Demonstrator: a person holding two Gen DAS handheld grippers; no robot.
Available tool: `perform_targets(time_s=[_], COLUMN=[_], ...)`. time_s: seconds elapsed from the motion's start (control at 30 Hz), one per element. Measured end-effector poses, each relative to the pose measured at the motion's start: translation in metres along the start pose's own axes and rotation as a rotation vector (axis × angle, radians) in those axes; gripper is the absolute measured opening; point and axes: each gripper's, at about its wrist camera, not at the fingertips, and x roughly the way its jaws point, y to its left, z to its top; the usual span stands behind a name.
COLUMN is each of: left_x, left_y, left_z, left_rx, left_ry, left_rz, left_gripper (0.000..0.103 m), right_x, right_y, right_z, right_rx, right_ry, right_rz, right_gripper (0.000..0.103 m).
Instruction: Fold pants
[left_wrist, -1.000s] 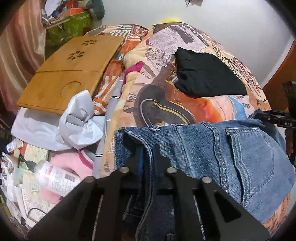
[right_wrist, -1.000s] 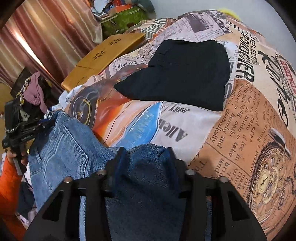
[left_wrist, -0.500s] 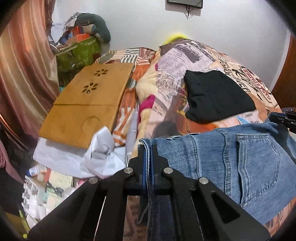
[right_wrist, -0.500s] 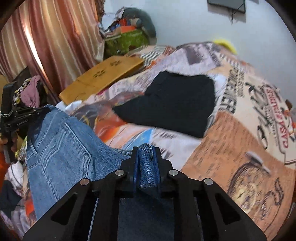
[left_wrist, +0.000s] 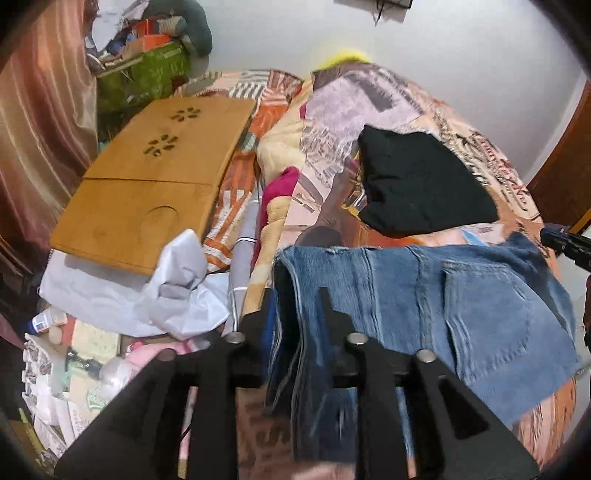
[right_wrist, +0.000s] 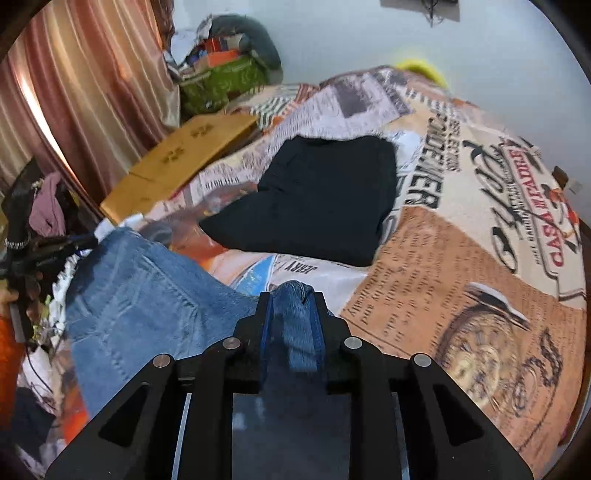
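With the left tool (left_wrist: 295, 317), its jaws just eased wider, and the right tool (right_wrist: 291, 314) both grasping the jeans (left_wrist: 461, 302), lift evenly, keeping the waistband taut above the bed (right_wrist: 461, 258).

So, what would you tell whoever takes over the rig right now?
Left gripper: fingers have just been easing open, with the waist edge of the jeans filling the gap.
Right gripper: fingers likewise just opening, with a bunch of denim between them.
The jeans hang stretched between both grippers over the bed cover.
A black garment lies folded further back.
Done: jeans picked up.
Left: lay them down and fold them.
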Motion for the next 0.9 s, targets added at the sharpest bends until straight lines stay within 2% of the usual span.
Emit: perform_targets(time_s=[0.1, 0.13, 0.37, 0.47, 0.6, 0.63, 0.7, 0.8, 0.9], left_x=[-0.022, -0.026, -0.023, -0.015, -0.009, -0.01, -0.013, -0.023, -0.036], left_y=[0.002, 0.003, -0.004, -0.006, -0.008, -0.01, -0.014, -0.02, -0.028], left_z=[-0.019, -0.026, -0.071, -0.079, -0.078, -0.077, -0.074, -0.065, -0.049], left_rx=[-0.004, -0.01, -0.046, -0.078, -0.101, -0.094, -0.058, -0.007, 0.043], left_ry=[-0.011, -0.003, 0.074, 0.093, 0.081, 0.072, 0.041, -0.007, -0.054], left_rz=[-0.004, -0.015, -0.078, -0.079, -0.07, -0.058, -0.012, 0.012, 0.023], left_gripper=[0.035, 0.035, 0.035, 0.041, 0.041, 0.038, 0.018, 0.015, 0.014], right_x=[-0.026, -0.034, -0.069, -0.079, -0.086, -0.087, -0.085, -0.078, -0.079], right_y=[0.002, 0.002, -0.005, -0.01, -0.019, -0.022, -0.026, -0.033, -0.04], right_z=[-0.012, -0.018, -0.059, -0.084, -0.116, -0.126, -0.14, -0.161, -0.169], right_rx=[0.005, 0.007, 0.082, 0.12, 0.2, 0.22, 0.244, 0.277, 0.304], right_ry=[-0.032, -0.041, -0.039, -0.022, 0.008, 0.018, 0.039, 0.09, 0.073], right_rz=[-0.013, -0.024, -0.071, -0.086, -0.089, -0.099, -0.111, -0.129, -0.098], right_gripper=[0.034, 0.036, 0.036, 0.036, 0.036, 0.036, 0.036, 0.036, 0.037])
